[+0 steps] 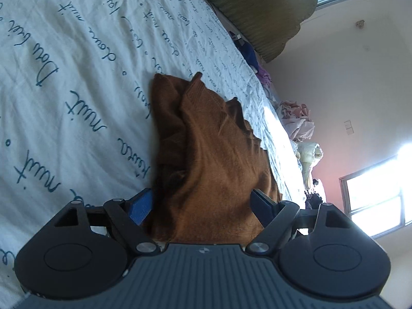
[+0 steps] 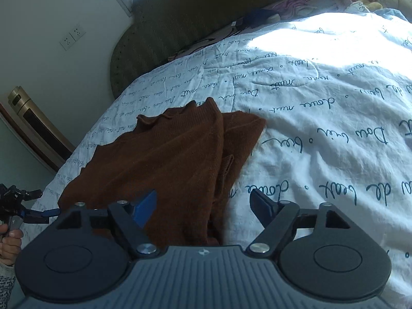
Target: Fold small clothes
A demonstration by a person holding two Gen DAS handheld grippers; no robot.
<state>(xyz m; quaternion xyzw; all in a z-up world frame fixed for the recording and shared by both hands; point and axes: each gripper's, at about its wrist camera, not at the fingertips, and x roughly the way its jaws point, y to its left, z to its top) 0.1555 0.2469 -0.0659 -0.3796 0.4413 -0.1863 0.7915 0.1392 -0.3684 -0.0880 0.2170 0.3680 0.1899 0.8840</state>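
A brown knit sweater (image 1: 211, 159) lies folded lengthwise on the white bedsheet (image 1: 77, 77) with blue script. My left gripper (image 1: 203, 206) hovers at its near end, open, the cloth lying loose between the blue pads (image 1: 141, 204) without being pinched. In the right wrist view the same sweater (image 2: 164, 159) stretches away, its folded sleeve along the right edge. My right gripper (image 2: 203, 207) is open over the sweater's near right corner; nothing is clamped. The left gripper (image 2: 38, 213) shows at the far left edge, held by a hand (image 2: 9, 237).
A green padded headboard (image 2: 180, 20) stands at the bed's far end. Loose pink and pale clothes (image 1: 298, 121) are heaped along the bed's far side. The bed edge (image 2: 77, 152) drops off left of the sweater, toward a wall with sockets (image 2: 73, 37).
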